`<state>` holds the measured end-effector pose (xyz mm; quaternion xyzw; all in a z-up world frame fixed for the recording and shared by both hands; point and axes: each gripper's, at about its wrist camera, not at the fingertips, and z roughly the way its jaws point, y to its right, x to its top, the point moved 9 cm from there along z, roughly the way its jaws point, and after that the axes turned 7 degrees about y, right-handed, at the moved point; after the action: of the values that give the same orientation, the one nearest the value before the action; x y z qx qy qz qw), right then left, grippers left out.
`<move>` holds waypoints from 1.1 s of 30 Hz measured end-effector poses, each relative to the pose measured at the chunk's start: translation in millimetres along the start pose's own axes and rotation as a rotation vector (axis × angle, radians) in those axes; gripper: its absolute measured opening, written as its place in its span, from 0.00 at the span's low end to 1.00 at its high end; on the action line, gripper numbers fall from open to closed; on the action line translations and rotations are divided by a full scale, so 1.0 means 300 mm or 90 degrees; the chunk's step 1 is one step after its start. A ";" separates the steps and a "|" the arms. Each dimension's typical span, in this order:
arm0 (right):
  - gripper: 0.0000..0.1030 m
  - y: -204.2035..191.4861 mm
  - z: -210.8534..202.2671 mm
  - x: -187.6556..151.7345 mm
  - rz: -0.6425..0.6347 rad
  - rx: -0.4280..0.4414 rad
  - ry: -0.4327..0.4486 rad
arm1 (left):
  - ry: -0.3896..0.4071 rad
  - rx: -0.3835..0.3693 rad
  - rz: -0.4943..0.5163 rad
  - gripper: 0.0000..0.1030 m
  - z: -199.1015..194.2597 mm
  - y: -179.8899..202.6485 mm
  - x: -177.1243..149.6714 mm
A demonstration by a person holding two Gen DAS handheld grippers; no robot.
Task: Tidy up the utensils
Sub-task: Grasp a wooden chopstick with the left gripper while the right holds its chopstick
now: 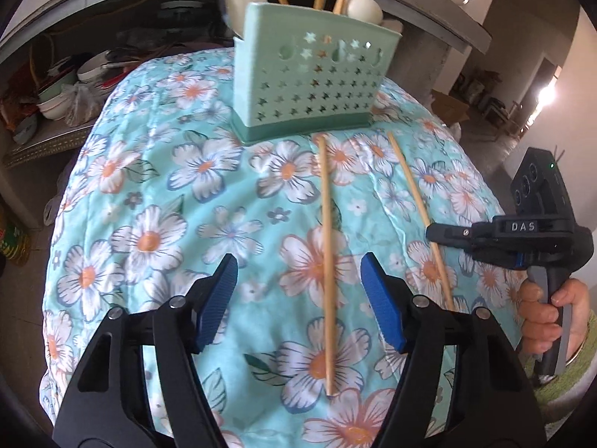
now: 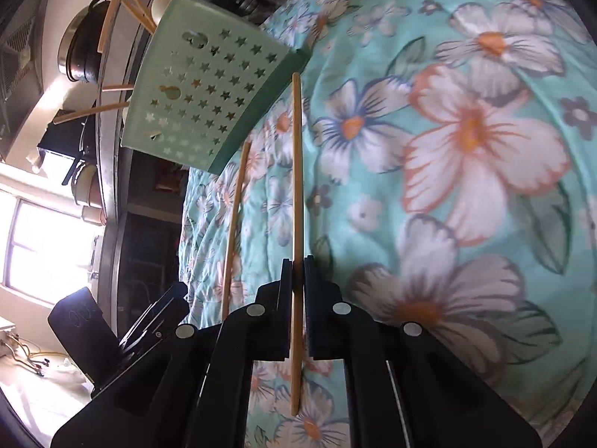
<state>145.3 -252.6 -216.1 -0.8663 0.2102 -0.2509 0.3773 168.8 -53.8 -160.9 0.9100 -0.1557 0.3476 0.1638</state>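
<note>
1. The floral tablecloth (image 1: 156, 194) covers the whole work surface, and its quilted softness lets thin sticks lie still rather than roll.
2. The green utensil holder (image 1: 309, 86) stands upright at the far edge of the cloth. Chopsticks and white spoons already poke out of its top, so it is judged to be the place where the loose pieces belong.
3. The left gripper (image 1: 298, 298) hovers low over the cloth with its blue pads spread wide and nothing between them. It sits over the near chopstick (image 1: 328, 261), probably lined up to take it.
4. The right gripper (image 2: 297, 280) is turned on its side and clamped on the far chopstick (image 2: 297, 171), pinching it toward its near end. That grip leaves the long free end aimed at the holder, which would suit dropping it in tip first.
5. Both loose chopsticks lie on the cloth just in front of the holder, roughly side by side and apart, with their far tips close to its base.
</note>
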 end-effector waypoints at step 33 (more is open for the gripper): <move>0.06 -0.032 -0.047 -0.119 -0.119 0.018 -0.056 | -0.087 0.036 -0.221 0.06 -0.032 -0.035 -0.184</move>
<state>110.5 -234.5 -210.3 -0.8868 0.1080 -0.2495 0.3737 128.2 -31.0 -194.0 0.9489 0.0028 0.2557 0.1846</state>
